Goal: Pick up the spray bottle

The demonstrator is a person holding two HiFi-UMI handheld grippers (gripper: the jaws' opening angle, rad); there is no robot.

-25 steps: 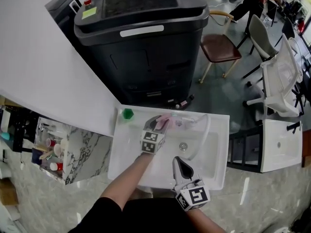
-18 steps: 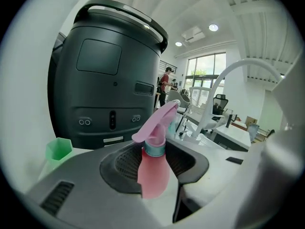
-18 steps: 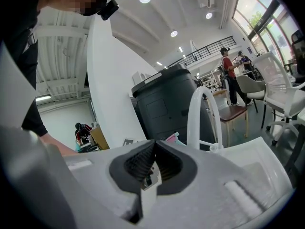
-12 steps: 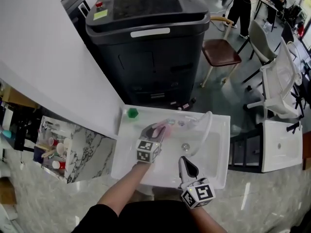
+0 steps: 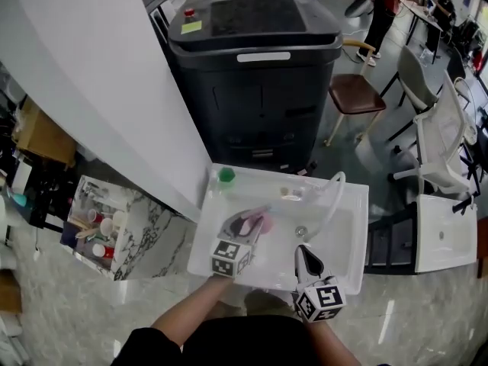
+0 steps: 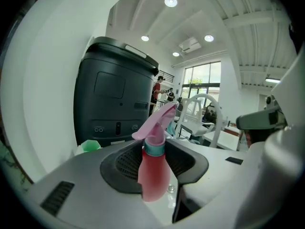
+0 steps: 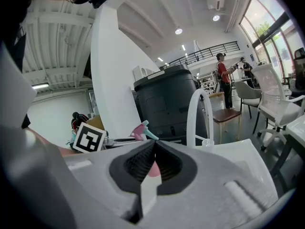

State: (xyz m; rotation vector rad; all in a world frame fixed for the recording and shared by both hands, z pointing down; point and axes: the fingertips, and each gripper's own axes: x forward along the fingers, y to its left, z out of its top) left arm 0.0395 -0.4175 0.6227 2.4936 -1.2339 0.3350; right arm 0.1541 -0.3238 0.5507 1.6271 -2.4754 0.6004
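Note:
A pink spray bottle (image 6: 155, 168) with a pink trigger head and a teal collar stands upright between the jaws of my left gripper (image 6: 155, 162), whose pads press on its body. In the head view the left gripper (image 5: 248, 226) holds the bottle (image 5: 258, 223) above the left half of the white sink (image 5: 352, 204). My right gripper (image 5: 306, 253) hangs over the sink's near edge, to the right of the bottle. Its jaws meet at the tips with nothing between them in the right gripper view (image 7: 153, 149). The bottle's head (image 7: 141, 130) shows beyond them.
A curved white faucet (image 5: 333, 191) rises at the sink's back right. A small green thing (image 5: 226, 175) sits at its back left corner. A big black bin (image 5: 259, 67) stands behind the sink, a brown chair (image 5: 358, 94) to its right, a shelf with cups (image 5: 99, 231) at left.
My left gripper has drawn back from the sink's rear toward me and risen, with the pink bottle in it. The right gripper has shifted a little along the near edge.

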